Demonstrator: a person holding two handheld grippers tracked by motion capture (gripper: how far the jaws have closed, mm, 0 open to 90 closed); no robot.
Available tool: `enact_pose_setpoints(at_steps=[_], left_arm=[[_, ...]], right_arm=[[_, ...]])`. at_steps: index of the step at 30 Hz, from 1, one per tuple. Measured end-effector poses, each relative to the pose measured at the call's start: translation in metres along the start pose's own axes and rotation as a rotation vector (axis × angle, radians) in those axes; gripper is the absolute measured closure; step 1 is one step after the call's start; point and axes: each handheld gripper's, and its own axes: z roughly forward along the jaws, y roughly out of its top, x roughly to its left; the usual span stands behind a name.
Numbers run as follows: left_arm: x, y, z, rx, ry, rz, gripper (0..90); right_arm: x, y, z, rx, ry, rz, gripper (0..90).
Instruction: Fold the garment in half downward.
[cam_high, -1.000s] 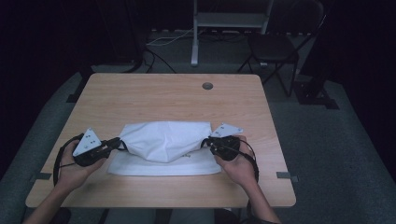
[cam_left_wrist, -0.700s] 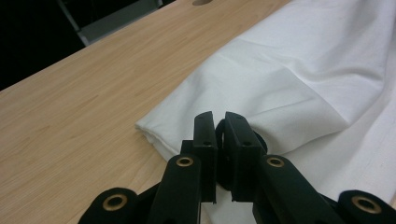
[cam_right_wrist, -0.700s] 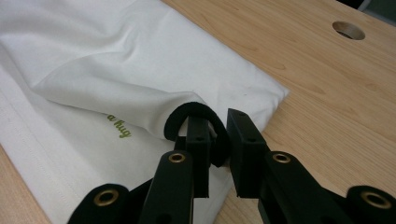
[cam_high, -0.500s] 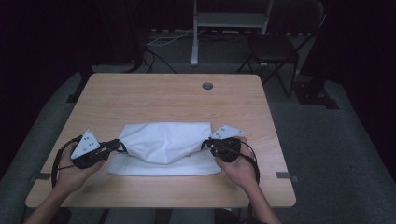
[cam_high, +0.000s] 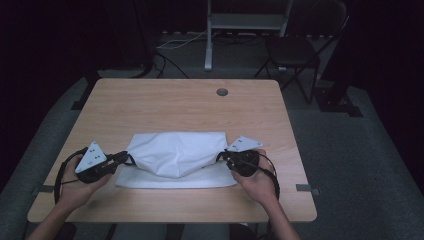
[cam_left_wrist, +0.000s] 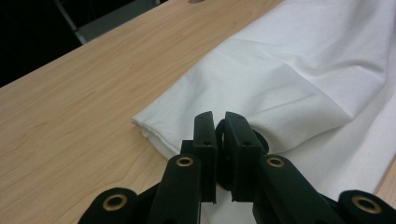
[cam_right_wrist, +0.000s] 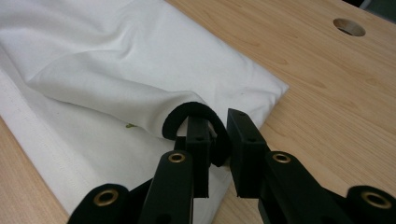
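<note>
Left gripper (cam_high: 121, 159) and right gripper (cam_high: 223, 157) (fingers pinched shut), facing inward.

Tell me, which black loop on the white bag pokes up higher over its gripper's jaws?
The one in the right gripper. Its black loop arches up above the jaws, beside the white bag. The left gripper has its loop tucked low between the jaws.

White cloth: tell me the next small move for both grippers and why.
Probably carry both grippers forward together, toward the table's far edge, to lay the lifted layer flat. The left gripper and right gripper each pinch a black-edged corner of the white cloth, one at each end. The held layer sags in a loose mound over the flat bottom layer, so the fold looks unfinished.
</note>
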Motion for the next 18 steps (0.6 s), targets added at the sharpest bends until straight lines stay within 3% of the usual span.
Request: enact_pose_setpoints(at_steps=[18], left_arm=[[-0.0023, -0.0040, -0.0043, 0.006, -0.002, 0.008, 83.6]], right_arm=[[0.0051, -0.0052, -0.0035, 0.003, 0.008, -0.016, 79.6]])
